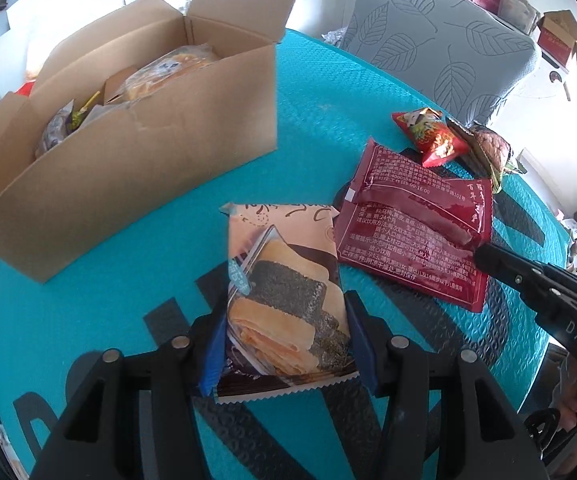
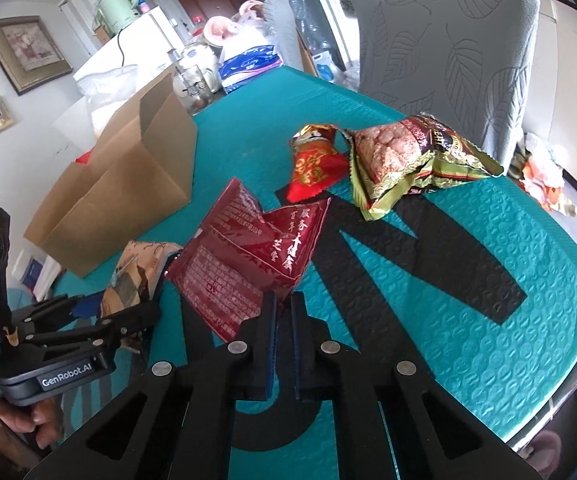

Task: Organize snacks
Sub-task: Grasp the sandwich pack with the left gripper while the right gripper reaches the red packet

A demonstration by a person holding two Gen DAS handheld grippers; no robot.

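Note:
My left gripper (image 1: 286,320) is shut on a beige egg-roll snack packet (image 1: 284,280), its blue pads pressing both long sides just above the teal mat. To its right lies a dark red packet (image 1: 416,224) with white print. My right gripper (image 2: 284,300) is shut on that red packet's (image 2: 244,260) near corner, which is lifted and creased; this gripper's tip (image 1: 484,256) also shows in the left wrist view. An open cardboard box (image 1: 128,152) holding several wrapped snacks stands at the left. In the right wrist view the left gripper (image 2: 104,308) holds the beige packet (image 2: 136,264).
A small red packet (image 2: 316,160) and a crumpled green-and-brown bag (image 2: 408,156) lie further back on the teal table mat (image 2: 488,260). A chair with a grey leaf-pattern cover (image 2: 448,40) stands behind the table. Household clutter sits beyond the box (image 2: 128,184).

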